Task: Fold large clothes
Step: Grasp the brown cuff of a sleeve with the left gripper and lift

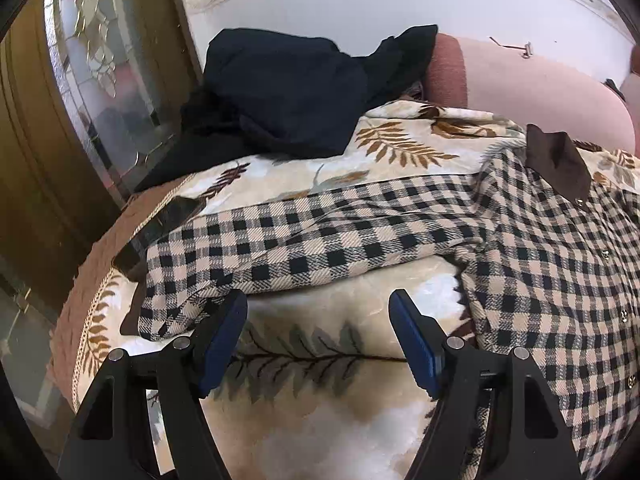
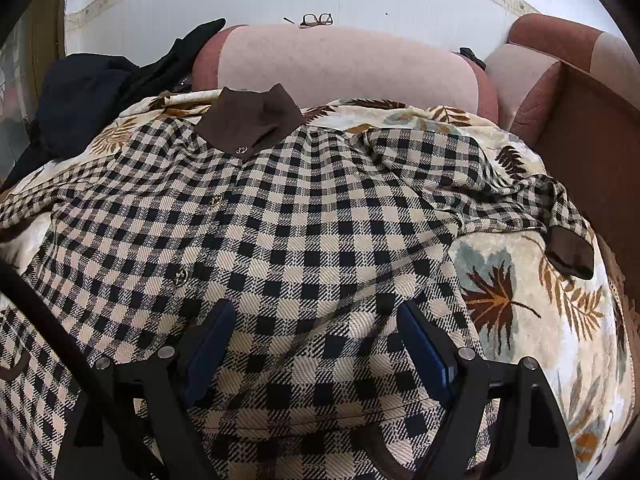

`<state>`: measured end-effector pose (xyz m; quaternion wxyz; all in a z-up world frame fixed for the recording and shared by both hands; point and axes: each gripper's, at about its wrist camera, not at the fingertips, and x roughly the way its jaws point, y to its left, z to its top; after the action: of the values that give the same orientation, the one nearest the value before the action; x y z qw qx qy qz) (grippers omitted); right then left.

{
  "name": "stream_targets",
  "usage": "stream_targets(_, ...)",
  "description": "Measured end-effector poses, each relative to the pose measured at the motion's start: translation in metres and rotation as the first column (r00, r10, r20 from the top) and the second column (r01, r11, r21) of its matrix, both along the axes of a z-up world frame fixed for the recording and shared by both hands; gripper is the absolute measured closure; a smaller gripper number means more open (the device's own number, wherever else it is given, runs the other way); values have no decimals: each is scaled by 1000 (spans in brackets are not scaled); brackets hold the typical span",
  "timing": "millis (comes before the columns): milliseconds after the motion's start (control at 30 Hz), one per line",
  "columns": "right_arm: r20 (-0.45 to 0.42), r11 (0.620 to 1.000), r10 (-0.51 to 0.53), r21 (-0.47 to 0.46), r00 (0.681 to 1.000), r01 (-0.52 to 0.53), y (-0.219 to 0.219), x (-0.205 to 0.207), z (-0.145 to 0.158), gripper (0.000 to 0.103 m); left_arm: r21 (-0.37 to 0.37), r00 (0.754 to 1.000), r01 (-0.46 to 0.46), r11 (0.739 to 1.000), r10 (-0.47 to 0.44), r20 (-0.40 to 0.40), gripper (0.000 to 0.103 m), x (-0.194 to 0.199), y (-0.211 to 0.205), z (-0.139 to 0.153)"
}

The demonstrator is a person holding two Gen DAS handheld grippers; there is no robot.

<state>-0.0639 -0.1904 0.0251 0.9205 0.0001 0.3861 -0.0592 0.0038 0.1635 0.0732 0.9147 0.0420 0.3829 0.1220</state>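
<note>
A beige-and-black checked shirt (image 2: pixel 304 232) with a brown collar (image 2: pixel 248 120) lies spread face up on a leaf-patterned blanket (image 2: pixel 520 280). Its left sleeve (image 1: pixel 320 236) stretches out sideways in the left wrist view, ending in a brown cuff (image 1: pixel 132 312). Its other sleeve (image 2: pixel 500 200) lies crumpled at the right, with a brown cuff (image 2: pixel 570 252). My left gripper (image 1: pixel 318 308) is open just below the left sleeve, over bare blanket. My right gripper (image 2: pixel 316 320) is open low over the shirt's lower front, holding nothing.
A dark navy garment (image 1: pixel 288 92) is heaped at the blanket's far left corner. A pink sofa back (image 2: pixel 344 68) runs behind, with eyeglasses (image 2: pixel 316 20) on top. A brown armrest (image 2: pixel 592 120) stands at right. A wooden glass-panelled door (image 1: pixel 92 80) stands at left.
</note>
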Motion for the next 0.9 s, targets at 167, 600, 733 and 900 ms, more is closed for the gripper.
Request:
stream_targets(167, -4, 1000, -3, 10, 1000, 3, -1, 0, -1, 17, -90, 997, -70, 994, 67, -30, 29, 5, 32, -4)
stream_targets(600, -7, 998, -24, 50, 1000, 24, -14, -5, 0, 16, -496, 890, -446, 745, 429, -156, 30, -19, 212, -42)
stream_targets(733, -2, 999, -12, 35, 1000, 12, -9, -6, 0, 16, -493, 905, -410, 768, 408, -116, 30, 0, 213, -40)
stream_targets(900, -11, 1000, -6, 22, 1000, 7, -6, -5, -4, 16, -404, 901, -429, 808, 416, -125, 83, 20, 207, -41)
